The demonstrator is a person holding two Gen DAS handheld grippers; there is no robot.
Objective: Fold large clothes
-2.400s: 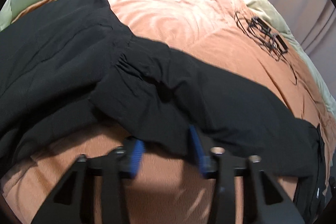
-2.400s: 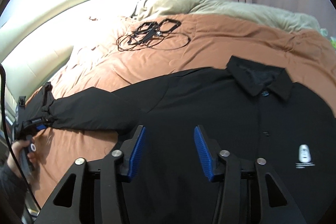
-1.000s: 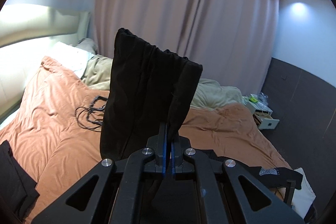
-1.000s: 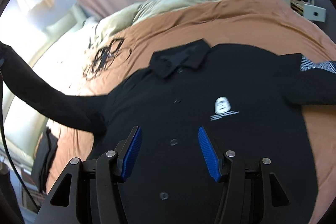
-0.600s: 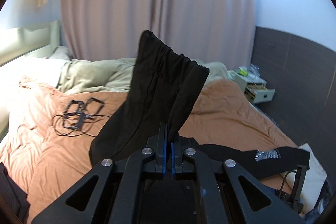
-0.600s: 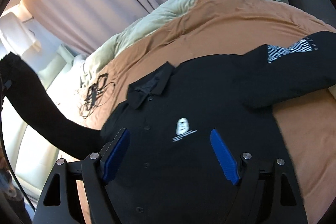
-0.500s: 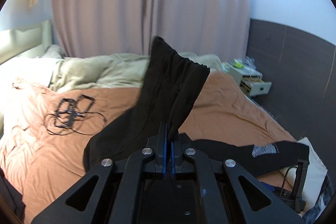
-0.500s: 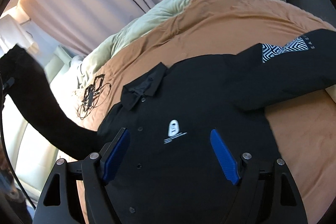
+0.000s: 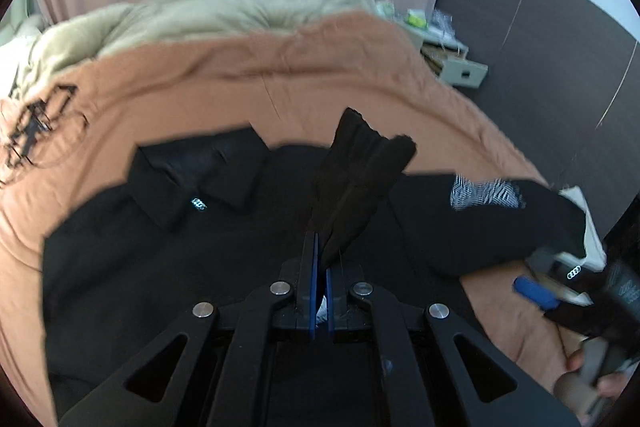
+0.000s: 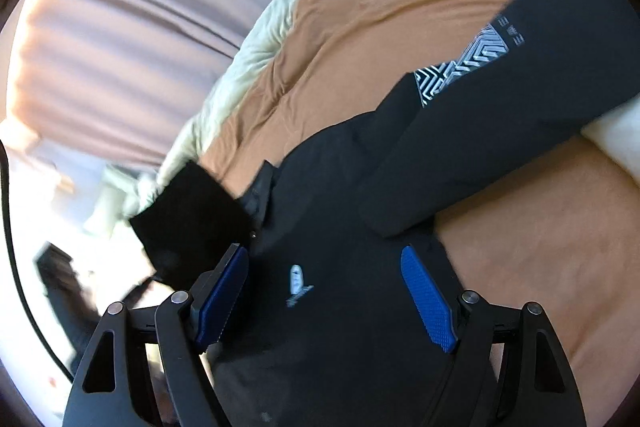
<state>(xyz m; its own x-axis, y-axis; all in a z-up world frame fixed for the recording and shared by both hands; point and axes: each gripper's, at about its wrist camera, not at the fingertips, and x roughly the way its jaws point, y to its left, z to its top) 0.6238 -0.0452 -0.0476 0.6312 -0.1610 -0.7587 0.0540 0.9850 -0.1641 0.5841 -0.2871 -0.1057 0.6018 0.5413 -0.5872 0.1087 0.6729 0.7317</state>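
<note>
The left gripper [image 9: 319, 267] is clamped on the cuff [image 9: 362, 163] of the black long-sleeved button shirt [image 10: 340, 267] spread across the rust-orange bedspread [image 9: 240, 83], while the right gripper [image 10: 324, 291], jaws just widened, hangs empty above the shirt's chest.

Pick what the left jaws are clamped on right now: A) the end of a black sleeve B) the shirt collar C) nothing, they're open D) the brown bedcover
A: in the left wrist view the left gripper has its jaws shut on the sleeve, whose end sticks up above the shirt lying flat on the bedcover.
</note>
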